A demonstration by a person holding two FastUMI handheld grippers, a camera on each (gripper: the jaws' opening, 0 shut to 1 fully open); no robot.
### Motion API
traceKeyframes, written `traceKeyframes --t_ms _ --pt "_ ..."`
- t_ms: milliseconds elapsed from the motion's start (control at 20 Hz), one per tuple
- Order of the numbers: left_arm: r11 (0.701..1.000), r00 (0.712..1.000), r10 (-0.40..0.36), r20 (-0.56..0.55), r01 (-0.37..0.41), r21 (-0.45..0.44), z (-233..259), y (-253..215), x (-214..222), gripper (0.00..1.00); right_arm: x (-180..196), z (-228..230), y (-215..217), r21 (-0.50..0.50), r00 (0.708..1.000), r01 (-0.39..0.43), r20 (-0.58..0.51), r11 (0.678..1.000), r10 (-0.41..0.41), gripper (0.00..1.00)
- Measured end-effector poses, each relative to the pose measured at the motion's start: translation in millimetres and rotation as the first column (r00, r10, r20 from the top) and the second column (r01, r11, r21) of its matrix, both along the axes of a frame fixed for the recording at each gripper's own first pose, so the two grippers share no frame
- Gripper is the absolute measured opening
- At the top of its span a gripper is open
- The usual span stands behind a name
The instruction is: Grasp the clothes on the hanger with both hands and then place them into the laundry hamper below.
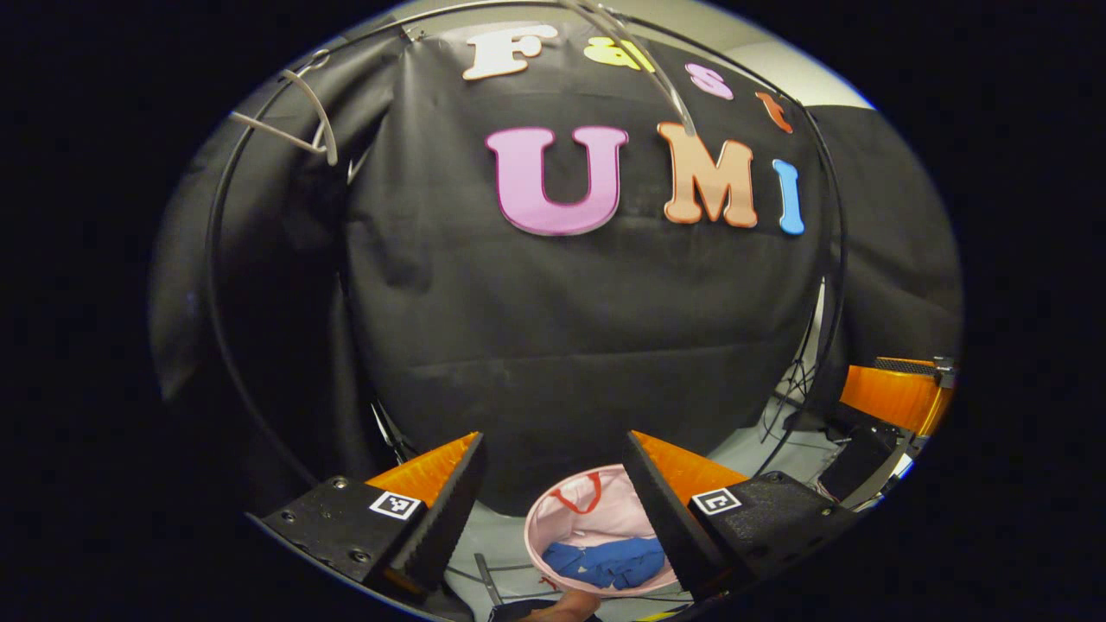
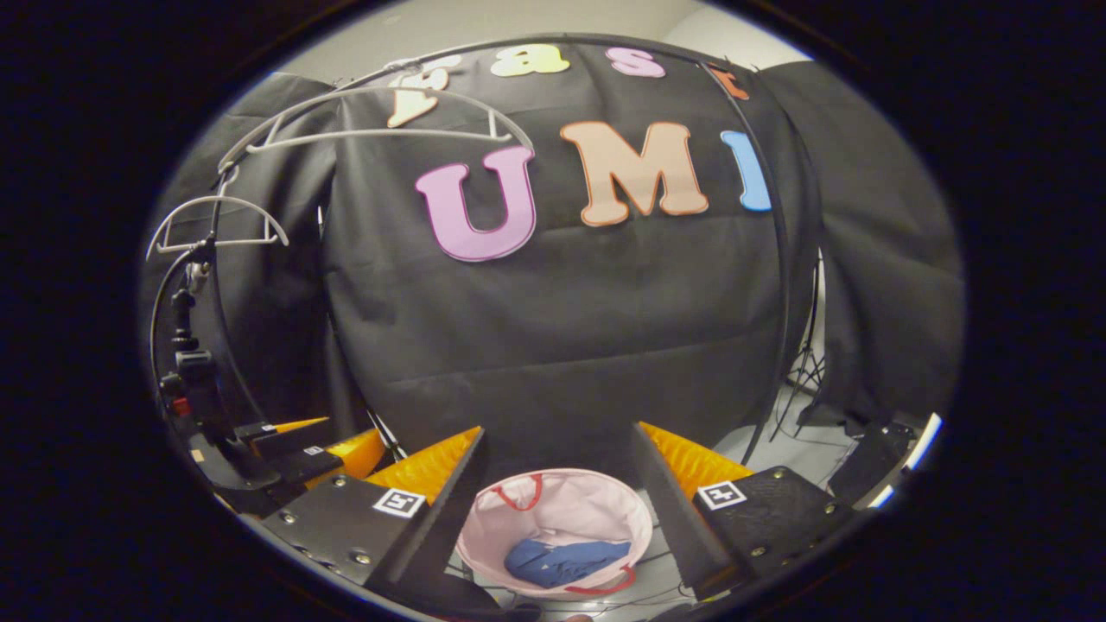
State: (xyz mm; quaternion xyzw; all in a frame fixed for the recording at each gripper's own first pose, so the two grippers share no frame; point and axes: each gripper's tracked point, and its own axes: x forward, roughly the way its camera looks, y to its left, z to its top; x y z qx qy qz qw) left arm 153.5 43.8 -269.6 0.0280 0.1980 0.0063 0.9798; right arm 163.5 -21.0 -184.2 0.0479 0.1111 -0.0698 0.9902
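Left gripper raised above the floor, jaws spread wide with nothing between them. Seen between its fingers, well below: round pink fabric laundry hamper with red handles standing on the pale floor, crumpled blue clothes lying inside at the bottom. Bare white plastic hanger hooked on the thin black arched rail at upper left. Part of a hand at the bottom edge, just beside the hamper rim. Orange and black body of the other gripper at the right edge.

Right gripper likewise held high, jaws wide apart and gripping nothing. Same pink hamper framed between its fingers, blue clothes bunched on its floor. Two bare white hangers, a larger one and a smaller one, hung on the black rail at upper left. Other gripper low at left, near a black jointed stand.
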Motion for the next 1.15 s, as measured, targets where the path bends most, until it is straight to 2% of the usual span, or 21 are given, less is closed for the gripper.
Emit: traceKeyframes --t_ms 300,500,650,700,750,800,850,900,950,1000,1050,1100,1150 --pt "0.998 0.988 0.041 0.151 -0.034 -0.048 97 9 -3 1.0 -30 66 14 -0.096 0.994 -0.045 0.093 0.994 0.054 0.99" --pt "0.996 0.958 0.071 0.276 -0.053 -0.073 164 15 -21 0.95 -54 110 28 -0.122 0.98 -0.074 0.172 0.99 0.095 0.99" --pt "0.995 0.938 0.086 0.337 -0.061 -0.085 204 19 -34 0.93 -81 148 30 -0.133 0.961 -0.08 0.254 0.988 0.112 0.94" --pt "0.994 0.932 0.092 0.351 -0.064 -0.091 216 19 -37 0.93 -87 161 30 -0.137 0.952 -0.083 0.282 0.987 0.119 0.98" --pt "0.993 0.927 0.096 0.362 -0.067 -0.092 225 19 -46 0.93 -94 172 30 -0.137 0.943 -0.083 0.308 0.987 0.123 0.96" --pt "0.994 0.922 0.097 0.374 -0.067 -0.092 232 18 -52 0.93 -99 180 30 -0.133 0.937 -0.089 0.325 0.987 0.128 0.98" --pt "0.994 0.914 0.096 0.395 -0.064 -0.093 236 18 -59 0.93 -105 185 30 -0.134 0.93 -0.11 0.335 0.985 0.149 0.93" --pt "0.994 0.911 0.087 0.403 -0.054 -0.094 235 19 -64 0.93 -111 188 32 -0.13 0.924 -0.136 0.341 0.982 0.174 0.95" --pt "0.994 0.913 0.082 0.4 -0.048 -0.093 231 19 -67 0.96 -115 191 31 -0.123 0.92 -0.145 0.349 0.982 0.18 0.98" --pt "0.995 0.92 0.075 0.385 -0.043 -0.091 224 20 -70 0.92 -119 194 25 -0.118 0.918 -0.145 0.354 0.982 0.178 1.0" --pt "0.995 0.928 0.07 0.366 -0.039 -0.09 218 19 -74 0.92 -122 194 18 -0.109 0.92 -0.135 0.357 0.985 0.165 0.93" --pt "0.995 0.933 0.061 0.355 -0.03 -0.091 214 16 -78 0.95 -124 192 12 -0.105 0.921 -0.129 0.356 0.986 0.159 0.93" --pt "0.996 0.936 0.054 0.348 -0.025 -0.088 212 13 -81 0.93 -125 191 9 -0.103 0.922 -0.128 0.355 0.986 0.156 0.93"
